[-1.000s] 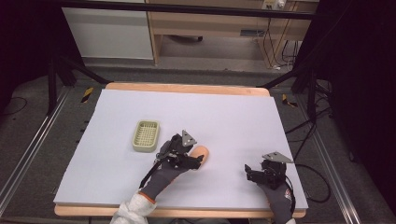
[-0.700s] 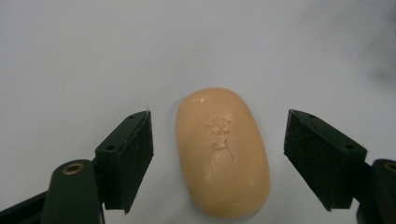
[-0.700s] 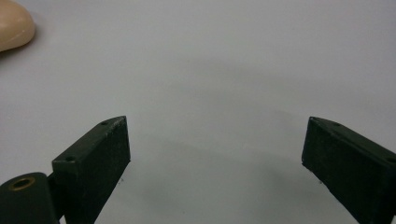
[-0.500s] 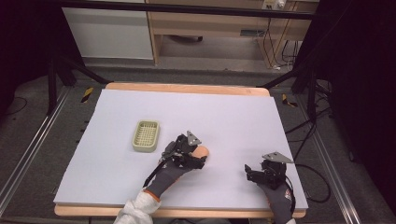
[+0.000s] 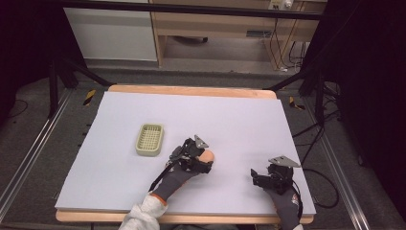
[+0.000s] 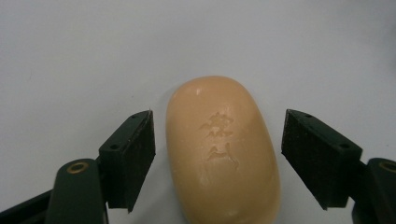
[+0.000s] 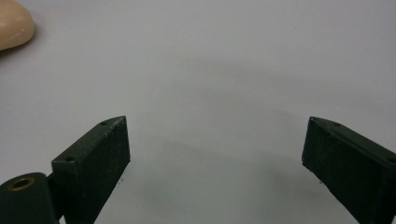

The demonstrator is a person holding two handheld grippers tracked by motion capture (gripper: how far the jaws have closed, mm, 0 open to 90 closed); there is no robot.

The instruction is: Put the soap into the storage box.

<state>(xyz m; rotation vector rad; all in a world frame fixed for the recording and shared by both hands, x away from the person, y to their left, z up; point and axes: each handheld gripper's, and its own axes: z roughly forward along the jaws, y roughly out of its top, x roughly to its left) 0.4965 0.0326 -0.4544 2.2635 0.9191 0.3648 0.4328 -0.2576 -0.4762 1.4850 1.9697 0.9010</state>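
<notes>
A peach-coloured oval soap bar (image 6: pixel 224 149) with stamped characters lies flat on the white table sheet (image 5: pixel 239 120). My left gripper (image 6: pixel 219 158) is open, its jaws on either side of the bar with a gap on both sides. In the high view the left gripper (image 5: pixel 203 160) sits over the soap bar (image 5: pixel 208 155) near the table's middle front. My right gripper (image 5: pixel 258 176) rests open at the front right, nothing between its jaws (image 7: pixel 215 158). One end of the soap bar (image 7: pixel 14 25) shows at the top left of the right gripper view.
A pale green slotted soap dish (image 5: pixel 150 139) stands on the sheet, left of the left gripper. The wooden table edge (image 5: pixel 191 90) runs along the back. Cables (image 5: pixel 316 143) hang off the right side.
The left gripper has edged slightly right and forward over the soap bar. The right gripper has stayed put.
</notes>
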